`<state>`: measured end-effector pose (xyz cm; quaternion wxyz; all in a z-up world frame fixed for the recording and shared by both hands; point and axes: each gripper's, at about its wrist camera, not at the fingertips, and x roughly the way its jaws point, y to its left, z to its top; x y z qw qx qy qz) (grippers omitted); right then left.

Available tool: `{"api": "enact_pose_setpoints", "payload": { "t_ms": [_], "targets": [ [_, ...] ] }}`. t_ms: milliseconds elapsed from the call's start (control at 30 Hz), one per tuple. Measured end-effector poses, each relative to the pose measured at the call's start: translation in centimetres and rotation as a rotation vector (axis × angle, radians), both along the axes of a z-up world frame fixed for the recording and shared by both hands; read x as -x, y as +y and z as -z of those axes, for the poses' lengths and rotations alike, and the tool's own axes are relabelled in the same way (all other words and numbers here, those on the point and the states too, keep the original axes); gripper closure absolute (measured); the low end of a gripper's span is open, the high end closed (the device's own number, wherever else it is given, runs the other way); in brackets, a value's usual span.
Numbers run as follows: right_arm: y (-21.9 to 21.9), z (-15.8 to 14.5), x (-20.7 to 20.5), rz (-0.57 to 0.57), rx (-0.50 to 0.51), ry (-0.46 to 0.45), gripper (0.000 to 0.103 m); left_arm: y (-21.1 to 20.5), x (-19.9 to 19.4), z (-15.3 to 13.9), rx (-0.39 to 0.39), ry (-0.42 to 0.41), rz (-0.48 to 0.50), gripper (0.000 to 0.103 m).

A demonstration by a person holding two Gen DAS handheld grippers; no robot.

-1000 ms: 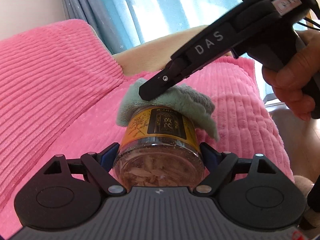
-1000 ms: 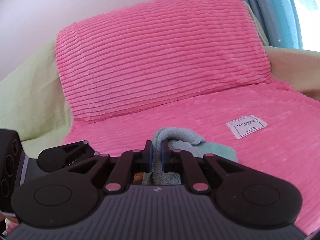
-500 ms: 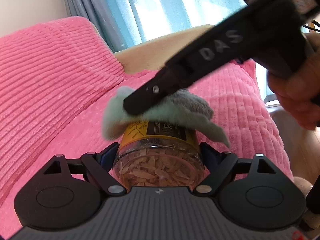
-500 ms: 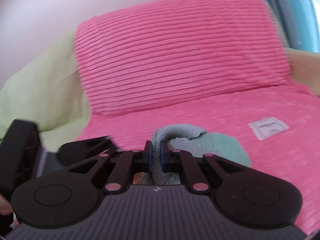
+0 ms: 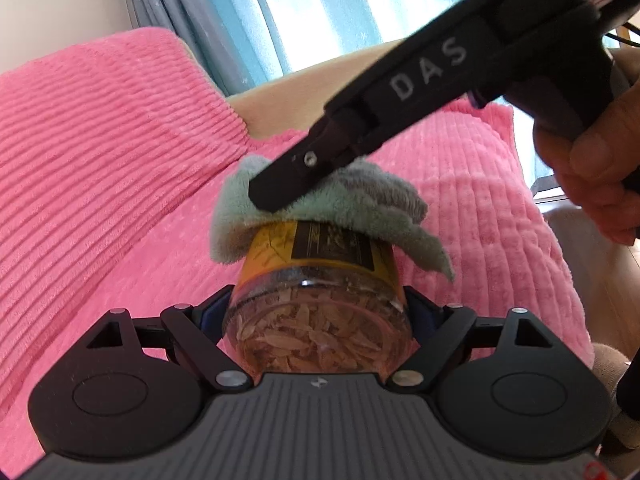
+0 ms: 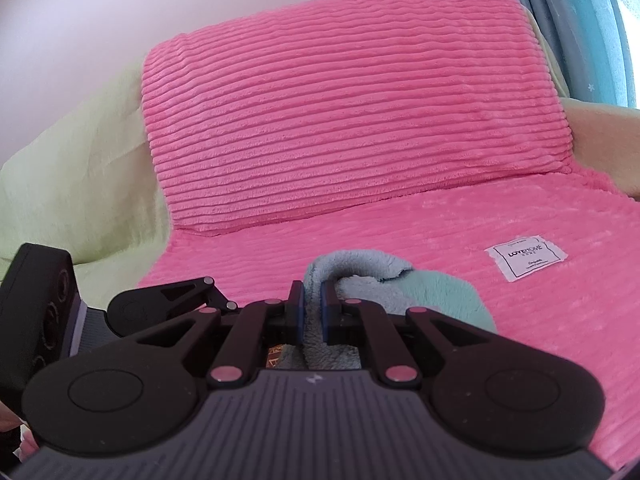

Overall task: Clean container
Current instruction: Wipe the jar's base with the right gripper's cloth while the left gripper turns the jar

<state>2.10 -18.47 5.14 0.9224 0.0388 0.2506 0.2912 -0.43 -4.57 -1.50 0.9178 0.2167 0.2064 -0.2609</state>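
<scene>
Cloth (image 5: 332,208) slid back right on jar (image 5: 320,300), L jaws clamp jar, R jaws pinch cloth, pink blanket (image 6: 360,120), blue curtains (image 5: 280,12).

Home living room, sofa (image 6: 72,184) draped with pink ribbed blanket (image 6: 340,120), blue curtains (image 5: 280,12) at a bright window

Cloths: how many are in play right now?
1. The cloth is pinched in the right gripper and draped over the jar held by the left gripper.

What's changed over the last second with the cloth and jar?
The right claw swept the green cloth across the jar's far end, leftward and then partway back. Nothing was released: the left claw stays clamped on the jar, the right on the cloth.
</scene>
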Motion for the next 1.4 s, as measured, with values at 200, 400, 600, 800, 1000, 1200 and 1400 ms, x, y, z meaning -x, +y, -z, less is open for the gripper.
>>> {"api": "enact_pose_setpoints", "payload": {
  "t_ms": [200, 400, 600, 800, 1000, 1200, 1400],
  "targets": [
    [0.1, -0.1, 0.1, -0.003, 0.001, 0.001, 0.097, 1.3, -0.7, 0.1, 0.101, 0.077, -0.01, 0.017],
    [1.2, -0.2, 1.2, -0.166, -0.045, 0.025, 0.096, 1.6, -0.7, 0.0, 0.107, 0.075, -0.005, 0.017],
    [1.0, -0.2, 0.7, -0.126, -0.016, 0.01, 0.098, 1.2, -0.3, 0.0, 0.077, 0.052, 0.001, 0.018],
    [-1.6, 0.2, -0.7, 0.037, -0.07, 0.032, 0.098, 0.3, 0.7, -0.1, 0.019, -0.008, 0.018, 0.018],
    [-1.3, 0.0, -0.7, 0.047, -0.057, 0.021, 0.097, 0.9, 1.1, -0.5, 0.053, -0.017, 0.038, 0.018],
    [-2.7, 0.2, -1.4, 0.107, -0.11, 0.052, 0.097, 0.4, 1.3, -1.7, 0.093, -0.046, 0.061, 0.018],
    [-3.2, 0.7, -1.6, 0.125, -0.128, 0.076, 0.097, 0.4, 1.1, -2.1, 0.086, -0.021, 0.062, 0.018]
  ]
}}
